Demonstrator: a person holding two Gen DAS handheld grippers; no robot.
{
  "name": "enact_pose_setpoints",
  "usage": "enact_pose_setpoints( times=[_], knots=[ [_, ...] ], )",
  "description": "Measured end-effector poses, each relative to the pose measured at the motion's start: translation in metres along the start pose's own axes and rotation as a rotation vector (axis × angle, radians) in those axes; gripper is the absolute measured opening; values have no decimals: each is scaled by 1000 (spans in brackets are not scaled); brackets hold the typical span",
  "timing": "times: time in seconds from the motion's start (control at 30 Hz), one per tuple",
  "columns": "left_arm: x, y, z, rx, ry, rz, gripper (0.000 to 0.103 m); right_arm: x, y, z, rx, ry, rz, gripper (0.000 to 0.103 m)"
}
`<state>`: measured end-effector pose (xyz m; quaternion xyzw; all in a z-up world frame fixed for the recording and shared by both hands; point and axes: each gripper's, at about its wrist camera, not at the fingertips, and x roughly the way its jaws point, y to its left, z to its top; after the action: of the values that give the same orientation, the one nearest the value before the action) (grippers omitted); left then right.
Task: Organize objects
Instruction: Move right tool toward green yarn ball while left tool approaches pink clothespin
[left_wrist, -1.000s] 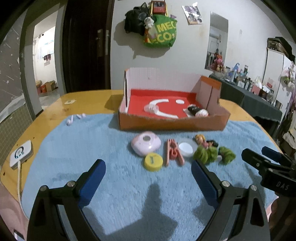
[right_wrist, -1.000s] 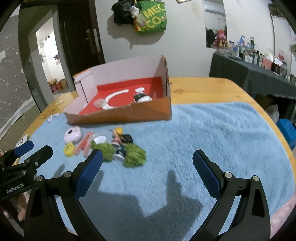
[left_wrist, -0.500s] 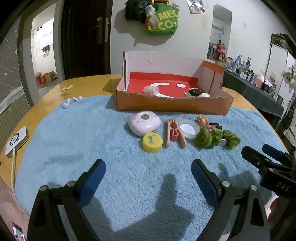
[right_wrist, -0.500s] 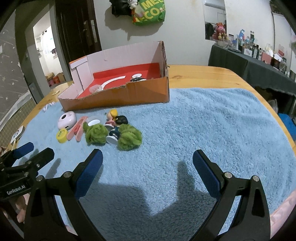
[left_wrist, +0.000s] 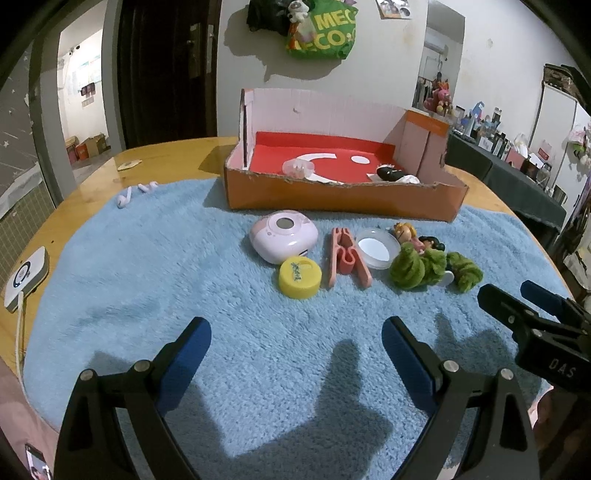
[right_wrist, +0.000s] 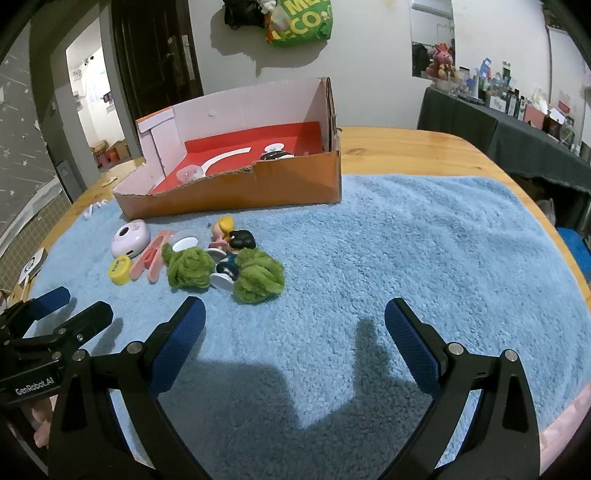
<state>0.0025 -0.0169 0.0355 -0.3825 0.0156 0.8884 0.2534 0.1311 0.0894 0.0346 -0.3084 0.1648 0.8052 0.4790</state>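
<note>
1. Left gripper and right gripper were spread wide, holding nothing, nearer the objects than a second earlier.
2. Its neighbour read "GenRobot.AI".
3. Yellow cap, pink clip and green yarn, which partly hid two figurines, lay on the blue towel.
4. Cardboard box stood beyond; its contents were indistinct.

Pretty clearly a lived-in home, some kind of living or dining room. A round wooden desk is covered with a fluffy blue rug. Behind the desk, bags are hung on a white wall beside a dark door. To the desk's right, a dark-clothed side table is crowded with bottles and plush toys.
</note>
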Motion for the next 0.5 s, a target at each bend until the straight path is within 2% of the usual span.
enact_pose_setpoints(
  times=[0.3,0.5],
  knots=[
    [10,3,6,8,32,-3,95,13,0,6,-7,29,-1,99],
    [14,10,13,-9,47,-33,95,23,2,13,-22,62,3,99]
  ],
)
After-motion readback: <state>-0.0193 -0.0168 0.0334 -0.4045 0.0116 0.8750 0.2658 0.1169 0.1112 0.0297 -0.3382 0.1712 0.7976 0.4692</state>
